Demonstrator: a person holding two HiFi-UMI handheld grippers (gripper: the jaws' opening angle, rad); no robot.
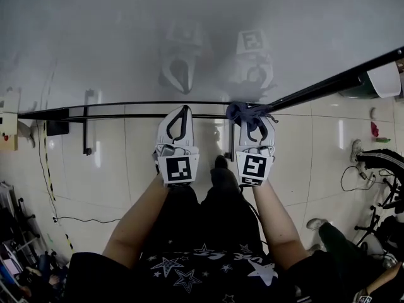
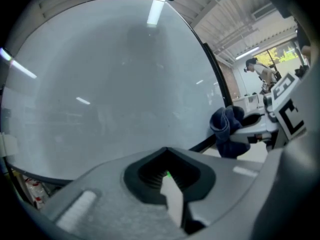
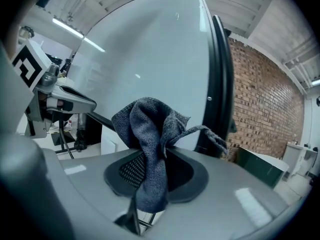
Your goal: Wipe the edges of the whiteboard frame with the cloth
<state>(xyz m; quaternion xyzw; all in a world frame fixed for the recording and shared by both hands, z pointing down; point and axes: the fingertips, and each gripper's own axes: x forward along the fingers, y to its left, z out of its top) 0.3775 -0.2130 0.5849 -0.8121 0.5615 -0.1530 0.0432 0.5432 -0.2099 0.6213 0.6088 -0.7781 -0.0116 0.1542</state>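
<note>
The whiteboard [image 1: 126,36] fills the top of the head view, and its black frame edge [image 1: 126,104] runs across below it. A dark blue-grey cloth [image 1: 243,112] is bunched right against that edge, with my right gripper [image 1: 252,120] shut on it. In the right gripper view the cloth [image 3: 150,134] sticks up out of the jaws beside the frame's black corner [image 3: 220,84]. My left gripper [image 1: 181,120] is shut with nothing in it, tips at the frame just left of the cloth. Its own view faces the board [image 2: 100,84] and shows the cloth [image 2: 227,129] to the right.
A black rail [image 1: 126,116] and a stand leg [image 1: 85,128] hang under the board above a tiled floor with cables [image 1: 76,219]. At right are a green bin [image 1: 372,84] and a bicycle [image 1: 385,175]. There is a brick wall [image 3: 265,104] beyond the frame.
</note>
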